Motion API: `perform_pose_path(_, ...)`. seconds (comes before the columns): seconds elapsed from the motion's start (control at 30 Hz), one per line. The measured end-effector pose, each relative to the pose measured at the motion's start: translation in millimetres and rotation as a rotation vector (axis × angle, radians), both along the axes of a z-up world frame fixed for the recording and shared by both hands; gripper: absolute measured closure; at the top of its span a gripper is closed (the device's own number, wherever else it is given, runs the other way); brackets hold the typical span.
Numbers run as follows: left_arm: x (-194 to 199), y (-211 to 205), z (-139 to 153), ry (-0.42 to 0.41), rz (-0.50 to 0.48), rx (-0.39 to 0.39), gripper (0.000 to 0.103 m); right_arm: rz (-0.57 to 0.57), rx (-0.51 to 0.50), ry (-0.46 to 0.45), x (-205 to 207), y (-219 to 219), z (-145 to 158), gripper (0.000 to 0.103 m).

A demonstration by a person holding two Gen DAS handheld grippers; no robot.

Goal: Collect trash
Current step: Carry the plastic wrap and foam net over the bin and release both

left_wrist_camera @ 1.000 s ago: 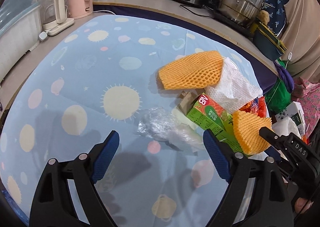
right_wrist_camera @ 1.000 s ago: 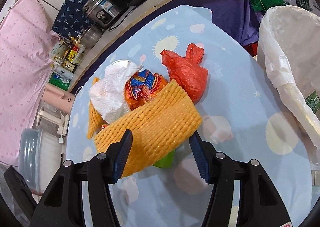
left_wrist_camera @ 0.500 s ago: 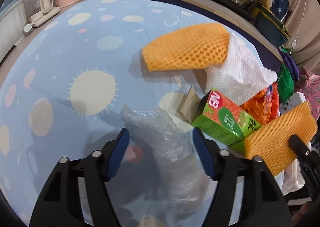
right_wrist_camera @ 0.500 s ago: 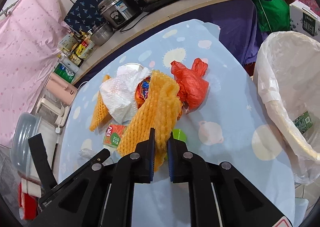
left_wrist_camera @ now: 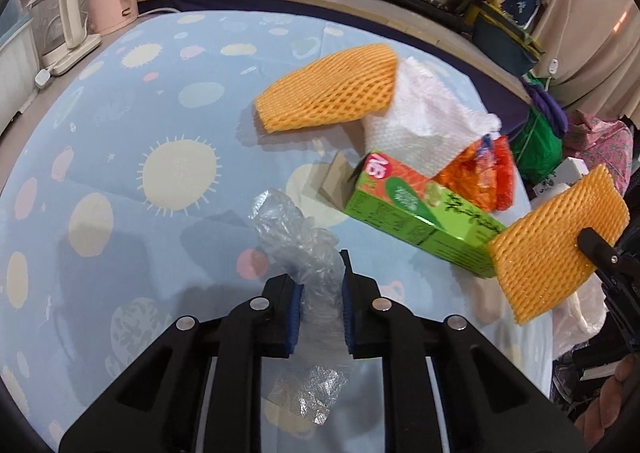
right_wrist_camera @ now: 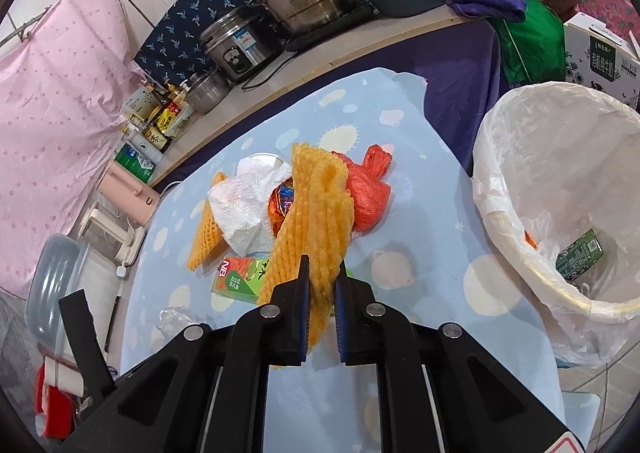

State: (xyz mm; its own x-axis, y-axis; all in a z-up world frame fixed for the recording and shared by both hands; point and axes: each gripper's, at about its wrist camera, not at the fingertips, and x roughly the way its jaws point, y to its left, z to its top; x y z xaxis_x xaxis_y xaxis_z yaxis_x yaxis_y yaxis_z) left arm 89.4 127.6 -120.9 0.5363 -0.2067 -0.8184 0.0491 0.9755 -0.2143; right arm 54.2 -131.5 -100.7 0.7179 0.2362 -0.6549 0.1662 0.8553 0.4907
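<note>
1. Between the closing jaws of the left tool (left_wrist_camera: 320,293) sat a crumpled clear plastic bag (left_wrist_camera: 296,245), lying on the blue table (left_wrist_camera: 120,157).
2. Just beyond it lay a green carton (left_wrist_camera: 420,221), then white paper towel (left_wrist_camera: 424,125) and an orange foam net (left_wrist_camera: 328,89).
3. Pinched in the nearly closed right tool (right_wrist_camera: 322,285) was a second foam net (right_wrist_camera: 316,209), raised above the pile.
4. Farther right of that tool stood a lined trash bin (right_wrist_camera: 520,181).

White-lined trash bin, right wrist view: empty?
No. The white-lined trash bin already holds a green printed carton near its bottom.
</note>
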Motion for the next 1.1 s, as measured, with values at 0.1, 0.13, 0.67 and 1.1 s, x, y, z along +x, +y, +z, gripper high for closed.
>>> perform_pose_path(0.1, -12.1, -7.1, 16.8, -0.032, -0.042, -0.035, 0.087, -0.014, -0.016, -0.027, -9.8, -5.7, 9.0, 0.092)
perform_pose_path(0.13, -16.3, -10.6, 22.5, -0.044, -0.057, -0.042, 0.087, -0.019, -0.019, -0.036, -12.8, -7.8, 11.9, 0.092)
perform_pose_path(0.67, -54.7, -99.1, 94.4, -0.183, -0.302, -0.105, 0.087, -0.154, -0.113, -0.136, -62.7, -61.4, 46.6, 0.092)
perform_pose_path(1.1, -61.1, -213.2, 116.0, -0.244, -0.513, -0.097, 0.087, -0.342, -0.133, -0.164, -100.2, -135.8, 55.8, 0.092)
